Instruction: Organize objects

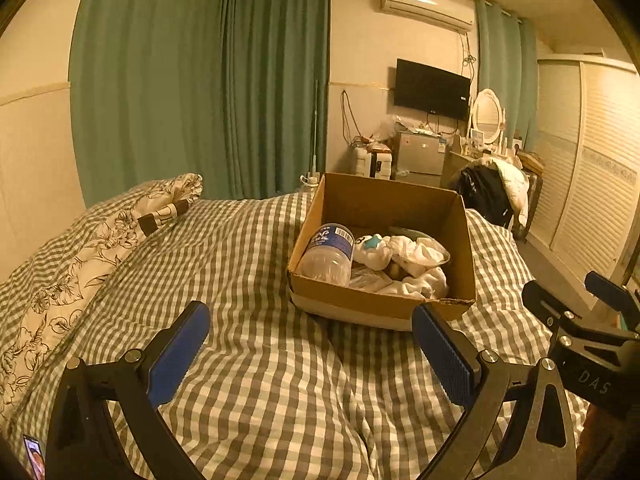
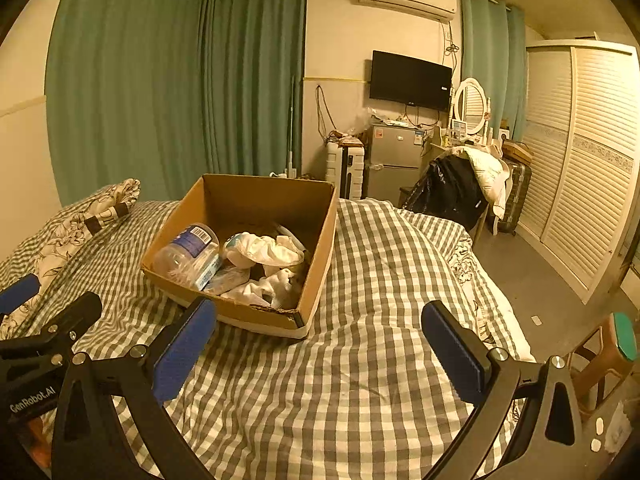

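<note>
An open cardboard box (image 1: 464, 236) (image 2: 320, 248) sits on the checked bed cover. Inside lie a clear plastic bottle (image 1: 328, 254) (image 2: 188, 254) with a blue label, white crumpled cloths (image 1: 416, 264) (image 2: 268, 252) and a small white toy with a teal star (image 1: 370, 246). My left gripper (image 1: 312, 350) is open and empty, hovering over the bed just short of the box. My right gripper (image 2: 320, 344) is open and empty, near the box's front right corner. Each gripper also shows in the other's view: the right one (image 1: 580, 308) and the left one (image 2: 44, 300).
A floral pillow (image 1: 92, 248) (image 2: 76, 228) lies at the left of the bed (image 1: 256, 360) (image 2: 380, 280). Beyond the bed stand a fridge (image 2: 394, 160), a chair with clothes (image 2: 460, 188), a wardrobe (image 2: 584, 152) and green curtains (image 1: 200, 80). A wooden stool (image 2: 604, 356) stands at the right.
</note>
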